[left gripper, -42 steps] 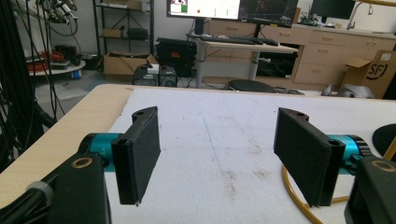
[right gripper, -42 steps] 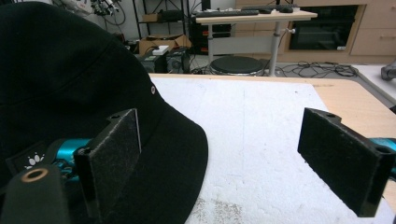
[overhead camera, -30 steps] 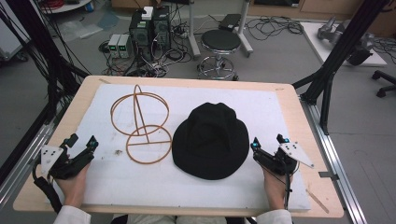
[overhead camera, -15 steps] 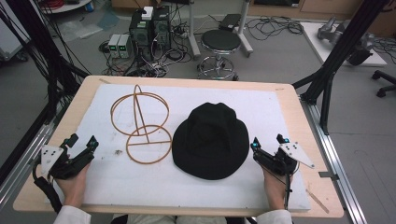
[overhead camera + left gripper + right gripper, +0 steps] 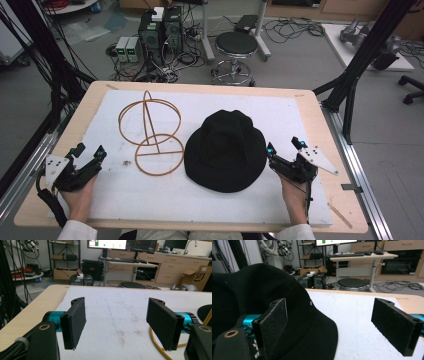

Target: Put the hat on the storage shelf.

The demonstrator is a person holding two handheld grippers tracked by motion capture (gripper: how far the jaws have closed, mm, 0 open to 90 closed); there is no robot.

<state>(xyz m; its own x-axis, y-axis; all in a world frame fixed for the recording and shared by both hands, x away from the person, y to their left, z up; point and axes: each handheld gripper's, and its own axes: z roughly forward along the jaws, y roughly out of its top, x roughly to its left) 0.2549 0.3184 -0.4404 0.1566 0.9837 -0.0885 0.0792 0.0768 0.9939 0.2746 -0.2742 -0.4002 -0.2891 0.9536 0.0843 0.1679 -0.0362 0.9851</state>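
black hat (image 5: 226,150) lies flat on the bench (image 5: 310,115) beside its wire stand (image 5: 152,132); left tool (image 5: 87,154) and right tool (image 5: 283,152) rest gaping, empty, flanking both, seemingly ready to lift

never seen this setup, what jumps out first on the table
A black hat sits right of centre on the white mat, the darkest thing there. To its left stands an orange wire hat stand. The left gripper and right gripper rest at the near corners, jaws open.
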